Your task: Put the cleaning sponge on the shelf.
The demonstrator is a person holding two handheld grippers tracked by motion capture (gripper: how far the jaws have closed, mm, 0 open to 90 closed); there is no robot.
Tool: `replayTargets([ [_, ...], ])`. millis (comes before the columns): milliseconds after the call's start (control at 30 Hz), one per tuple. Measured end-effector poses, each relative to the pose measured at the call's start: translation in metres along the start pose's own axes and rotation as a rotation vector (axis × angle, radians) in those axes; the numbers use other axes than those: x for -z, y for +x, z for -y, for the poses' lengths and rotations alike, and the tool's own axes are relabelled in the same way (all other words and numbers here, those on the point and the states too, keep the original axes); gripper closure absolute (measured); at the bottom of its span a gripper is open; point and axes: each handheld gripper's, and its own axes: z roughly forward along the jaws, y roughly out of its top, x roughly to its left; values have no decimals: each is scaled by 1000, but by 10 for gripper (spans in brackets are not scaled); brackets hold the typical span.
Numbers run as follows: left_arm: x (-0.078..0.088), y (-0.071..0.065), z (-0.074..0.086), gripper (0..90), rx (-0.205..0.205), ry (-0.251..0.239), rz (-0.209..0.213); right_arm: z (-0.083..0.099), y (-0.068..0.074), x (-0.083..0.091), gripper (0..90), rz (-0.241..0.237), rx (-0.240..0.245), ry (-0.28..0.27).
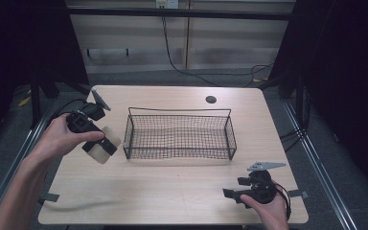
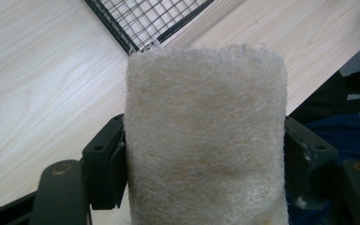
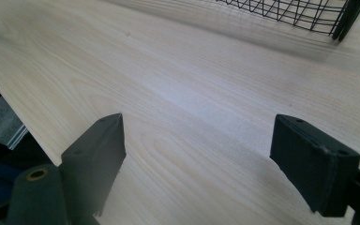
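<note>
At the left of the high view, the left gripper (image 1: 106, 144) was held above the table (image 1: 172, 191) by the left hand (image 1: 64, 136), just beside the left end of the wire basket (image 1: 179, 134). A cream fibrous pad (image 1: 103, 148) was clamped between its jaws; in the left gripper view the pad (image 2: 206, 136) was seen squeezed from both sides, with a corner of the basket (image 2: 145, 18) beyond it. The black mesh basket was seen standing at the middle of the table, well apart from the right gripper. At the lower right, near the table's front edge, the right gripper (image 1: 232, 194) was held by the right hand (image 1: 268, 208). In the right gripper view its jaws were spread wide over bare wood, with nothing between them.
</note>
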Motion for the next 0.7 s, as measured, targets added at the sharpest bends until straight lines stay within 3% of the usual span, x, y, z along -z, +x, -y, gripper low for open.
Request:
replayTargets([
  [267, 5, -6, -15, 285, 24, -19, -6, 0, 0, 0, 180, 0, -2, 3],
  [367, 5, -6, -23, 285, 64, -33, -4, 0, 0, 0, 179, -1, -1, 3],
  [600, 6, -6, -35, 285, 100, -48, -5, 0, 0, 0, 176, -4, 2, 2],
  [700, 3, -7, -42, 285, 138, -50, -25, 0, 0, 0, 176, -4, -4, 0],
])
